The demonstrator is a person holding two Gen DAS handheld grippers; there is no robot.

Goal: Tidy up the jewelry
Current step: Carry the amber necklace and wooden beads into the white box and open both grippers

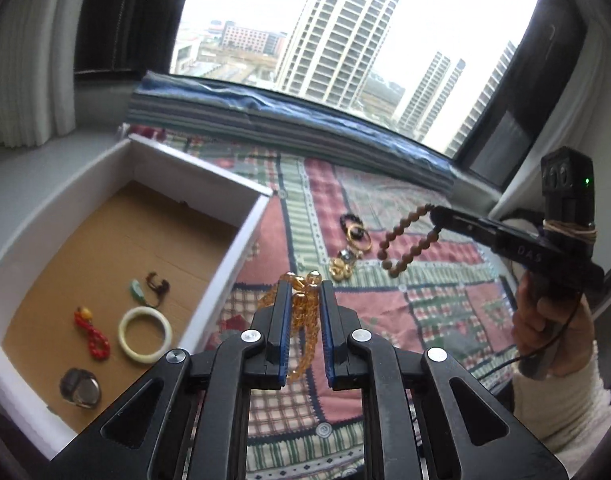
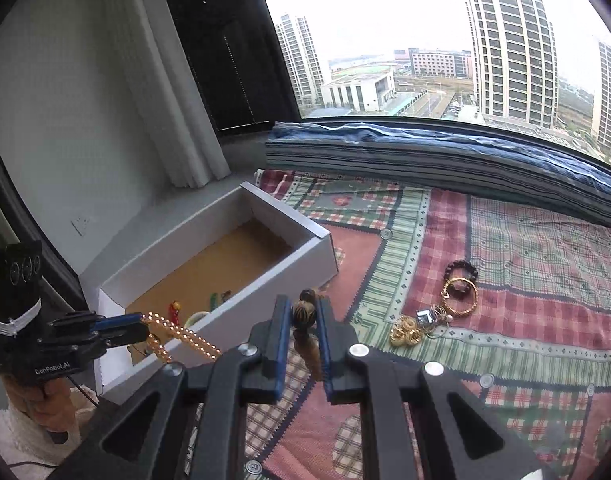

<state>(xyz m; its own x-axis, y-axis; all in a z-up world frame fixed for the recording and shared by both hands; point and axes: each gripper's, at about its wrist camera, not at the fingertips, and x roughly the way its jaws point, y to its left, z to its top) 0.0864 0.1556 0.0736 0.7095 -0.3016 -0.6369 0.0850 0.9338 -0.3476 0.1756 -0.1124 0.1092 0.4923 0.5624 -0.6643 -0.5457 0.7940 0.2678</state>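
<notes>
Left gripper (image 1: pixel 301 292), nearest, is pinching a dangling amber bead strand (image 1: pixel 303 320); the open white cardboard box (image 1: pixel 249 232) is lying to its left, nearer than to the right gripper (image 2: pixel 301 308) clamping a brown wooden bead bracelet (image 2: pixel 305 312).

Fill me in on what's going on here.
A person is sorting jewelry into a white box. The left claw is shut on an amber bead strand; the right claw is shut on a brown wooden bead bracelet. Gold rings and bangles lie on the quilt.
</notes>
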